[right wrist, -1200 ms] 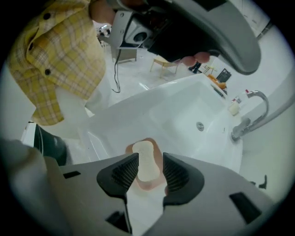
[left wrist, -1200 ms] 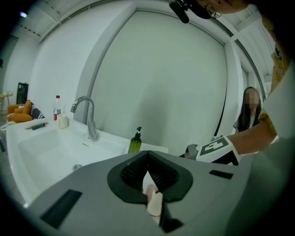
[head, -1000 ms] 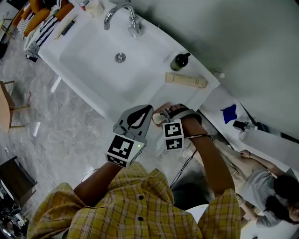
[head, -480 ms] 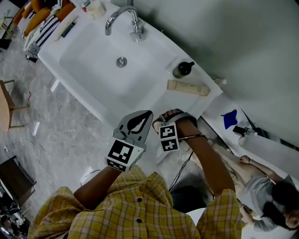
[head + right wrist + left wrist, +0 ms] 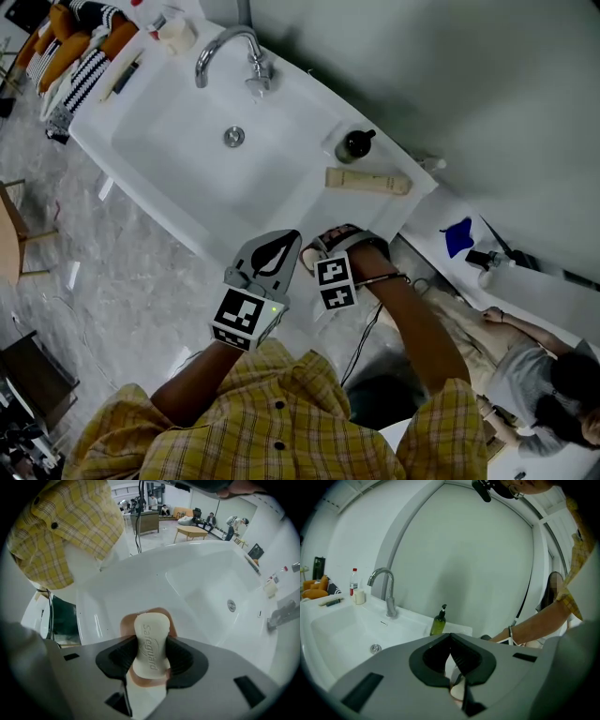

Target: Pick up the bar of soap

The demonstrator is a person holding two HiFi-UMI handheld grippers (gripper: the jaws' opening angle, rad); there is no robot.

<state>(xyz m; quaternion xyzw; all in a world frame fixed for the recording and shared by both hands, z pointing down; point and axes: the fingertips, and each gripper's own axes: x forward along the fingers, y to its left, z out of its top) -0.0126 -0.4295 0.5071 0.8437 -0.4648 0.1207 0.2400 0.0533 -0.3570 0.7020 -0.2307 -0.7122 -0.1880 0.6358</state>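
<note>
Right gripper (image 5: pixel 321 253), in the head view, sits at the near rim of the white washbasin (image 5: pixel 169 112), to the right of the bowl, with the left gripper (image 5: pixel 292 238) just beside it on its left. The soap is too covered to make out from here. Farther along the right ledge lies a beige tube (image 5: pixel 367 181), with a dark pump bottle (image 5: pixel 354 145) just beyond it. The tap (image 5: pixel 225 45) stands at the far side of the bowl and the drain (image 5: pixel 233 137) is set in its floor. A blue cloth (image 5: pixel 457 236) lies well off to the right.

In the left gripper view, the left gripper (image 5: pixel 450 637) has its dark pads pressed together at the tips with nothing between them. Beyond it stand the pump bottle (image 5: pixel 437 623), the tap (image 5: pixel 389 597) and a small cup (image 5: pixel 358 596) on the far left ledge.

In the right gripper view, the right gripper (image 5: pixel 151 639) is clamped on the bar of soap (image 5: pixel 150 651), one pad against each long side, its lettered face up. The bar is over a peach soap dish (image 5: pixel 143 681); whether it touches the dish cannot be told. Behind it are the washbasin (image 5: pixel 197 581) and its drain (image 5: pixel 231 605), and a yellow checked shirt (image 5: pixel 70 522) fills the upper left
</note>
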